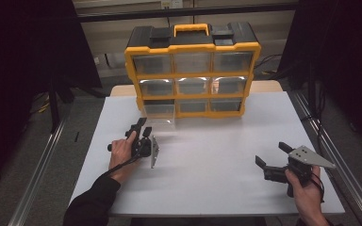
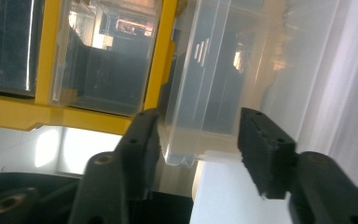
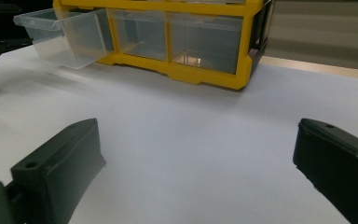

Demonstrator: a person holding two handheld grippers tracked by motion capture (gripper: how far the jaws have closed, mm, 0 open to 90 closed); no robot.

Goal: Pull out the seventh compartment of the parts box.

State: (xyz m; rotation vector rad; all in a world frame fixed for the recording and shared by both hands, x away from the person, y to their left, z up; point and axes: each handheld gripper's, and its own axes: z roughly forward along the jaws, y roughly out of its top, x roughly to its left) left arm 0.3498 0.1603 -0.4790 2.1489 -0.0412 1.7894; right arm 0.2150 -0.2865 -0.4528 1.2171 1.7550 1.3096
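A yellow and black organizer [image 1: 192, 70] with clear drawers stands at the back of the white table [image 1: 207, 165]. Its bottom left drawer [image 1: 159, 112] is pulled partway out. My left gripper [image 1: 143, 128] is right in front of that drawer. In the left gripper view the drawer's clear front lip [image 2: 186, 154] lies between the jaws of my left gripper [image 2: 199, 116], with a gap on one side, so it is open. My right gripper [image 1: 271, 154] rests low over the table at the front right, open wide with nothing between its jaws [image 3: 196, 128]. From there the pulled-out drawer [image 3: 63, 37] shows at upper left.
The other drawers of the organizer [image 3: 200, 74] are pushed in and look empty. Metal rails [image 1: 42, 165] run along both sides of the table. Bare white table surface lies between the two grippers.
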